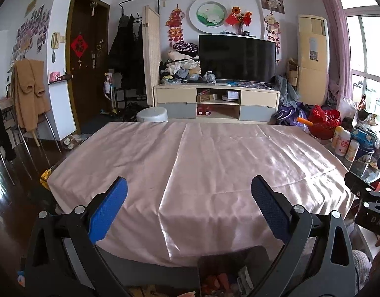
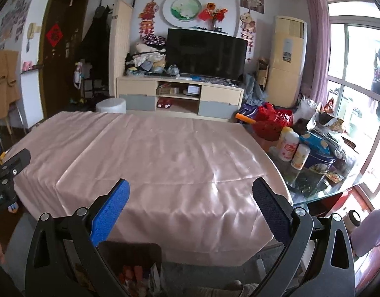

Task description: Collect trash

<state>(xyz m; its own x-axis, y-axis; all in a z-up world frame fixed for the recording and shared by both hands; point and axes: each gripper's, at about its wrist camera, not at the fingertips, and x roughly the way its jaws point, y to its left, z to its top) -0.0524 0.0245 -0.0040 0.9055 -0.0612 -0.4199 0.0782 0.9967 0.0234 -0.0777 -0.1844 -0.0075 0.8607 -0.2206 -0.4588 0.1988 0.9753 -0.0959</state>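
Note:
A table under a shiny pink cloth fills both views; no loose trash shows on it. A dark bin with red and paper scraps inside stands below the table's near edge, also in the right wrist view. My left gripper is open and empty, above the near edge. My right gripper is open and empty, likewise held above the near edge. Each gripper's body shows at the edge of the other's view.
Bottles, a blue tin and bags crowd a glass table on the right. A red bag lies beyond. A TV stand and white stool stand behind the table. A chair with a brown coat is at left.

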